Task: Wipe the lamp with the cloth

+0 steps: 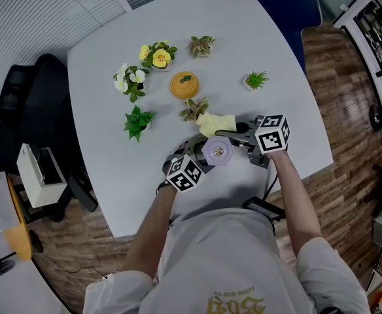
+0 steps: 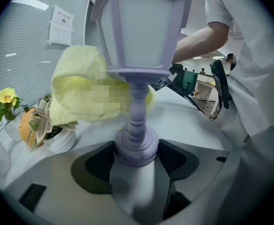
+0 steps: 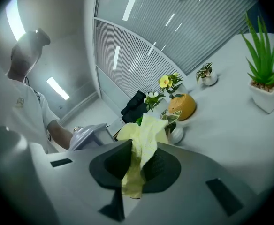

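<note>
Table (image 1: 269,38): pale, rounded, fills the head view. A black chair (image 1: 27,110) stands off its 9 o'clock edge and a blue chair (image 1: 289,5) at about 1 o'clock.

Left gripper (image 1: 201,159): you hold it at the table's 6 o'clock edge, marker cube toward you. In the left gripper view, the left gripper (image 2: 137,156) has its jaws clamped on the round base of the lamp (image 2: 139,55). The lamp stands upright between them.

Right gripper (image 1: 233,131): it comes in from 3 o'clock of the lamp. In the right gripper view, the right gripper (image 3: 136,165) has its jaws pinched together on the cloth (image 3: 144,139). A yellow fold stands up out of them and a tail hangs below.

Lamp (image 1: 217,152): lavender, lantern-shaped, with a turned stem. You see it from the top, near the 6 o'clock edge. Its cap also shows in the right gripper view (image 3: 87,136).

Cloth (image 1: 216,123): pale yellow, at 12 o'clock of the lamp. In the left gripper view the cloth (image 2: 76,69) bunches just behind the lantern head and shows on both sides of the stem.

Small items, clustered at table centre:
- orange pumpkin-shaped ornament (image 1: 184,84)
- yellow pansy pot (image 1: 157,55) at its 11 o'clock
- white-flower pot (image 1: 129,80) at 9 o'clock
- green leafy plant (image 1: 137,122) at 8 o'clock
- variegated plant (image 1: 194,108), just beside the cloth
- spiky green plant (image 1: 256,80) at 3 o'clock, well apart
</note>
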Available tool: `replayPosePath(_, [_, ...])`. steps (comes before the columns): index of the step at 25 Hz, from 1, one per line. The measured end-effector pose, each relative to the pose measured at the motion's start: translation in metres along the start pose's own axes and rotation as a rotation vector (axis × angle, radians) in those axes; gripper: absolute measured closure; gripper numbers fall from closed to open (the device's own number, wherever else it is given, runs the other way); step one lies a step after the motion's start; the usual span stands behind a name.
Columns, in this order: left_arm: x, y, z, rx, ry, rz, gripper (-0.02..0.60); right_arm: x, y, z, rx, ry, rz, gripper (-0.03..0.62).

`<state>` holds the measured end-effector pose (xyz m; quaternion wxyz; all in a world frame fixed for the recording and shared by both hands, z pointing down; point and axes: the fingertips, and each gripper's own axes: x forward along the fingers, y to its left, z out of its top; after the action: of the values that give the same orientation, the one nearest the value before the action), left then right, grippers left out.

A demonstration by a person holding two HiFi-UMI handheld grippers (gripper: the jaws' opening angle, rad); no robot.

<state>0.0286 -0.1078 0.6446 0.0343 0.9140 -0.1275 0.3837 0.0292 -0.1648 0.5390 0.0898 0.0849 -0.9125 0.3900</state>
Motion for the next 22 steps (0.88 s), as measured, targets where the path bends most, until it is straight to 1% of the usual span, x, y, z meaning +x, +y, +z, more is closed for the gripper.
replayPosePath(7, [0.001, 0.000, 0.000, -0.007, 0.005, 0.000, 0.276, -0.020, 0.009, -0.005, 0.000, -0.062, -0.049, 0.543])
replayPosePath(17, [0.001, 0.000, -0.001, -0.023, 0.019, 0.000, 0.275, -0.035, 0.026, -0.016, -0.020, -0.087, -0.123, 0.543])
replayPosePath(22, [0.000, -0.001, -0.002, -0.052, 0.023, 0.027, 0.276, -0.043, 0.037, -0.023, -0.023, -0.102, -0.156, 0.543])
